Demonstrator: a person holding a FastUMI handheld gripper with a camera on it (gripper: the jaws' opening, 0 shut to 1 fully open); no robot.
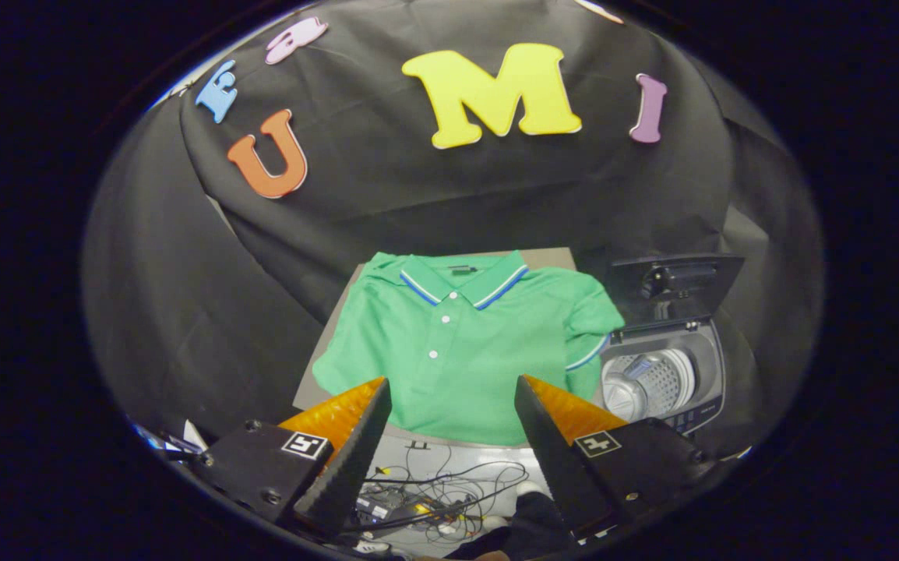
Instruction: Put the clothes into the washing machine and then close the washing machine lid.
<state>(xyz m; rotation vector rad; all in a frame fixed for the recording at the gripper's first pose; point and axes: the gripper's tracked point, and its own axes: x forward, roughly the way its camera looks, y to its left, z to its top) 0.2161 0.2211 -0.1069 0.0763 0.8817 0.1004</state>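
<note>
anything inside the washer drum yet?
Nothing visible: the washing machine stands lid up, showing bare perforated drum wall. The drum's bottom is hidden by the rim. The green polo shirt lies flat on the table, just beyond the open gripper.

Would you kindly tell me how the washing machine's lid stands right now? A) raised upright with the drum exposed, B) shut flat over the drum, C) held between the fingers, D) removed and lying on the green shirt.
A: the lid stands raised behind the washing machine, leaving the drum exposed beside the green polo shirt, while the hand-held gripper is open and empty.
</note>
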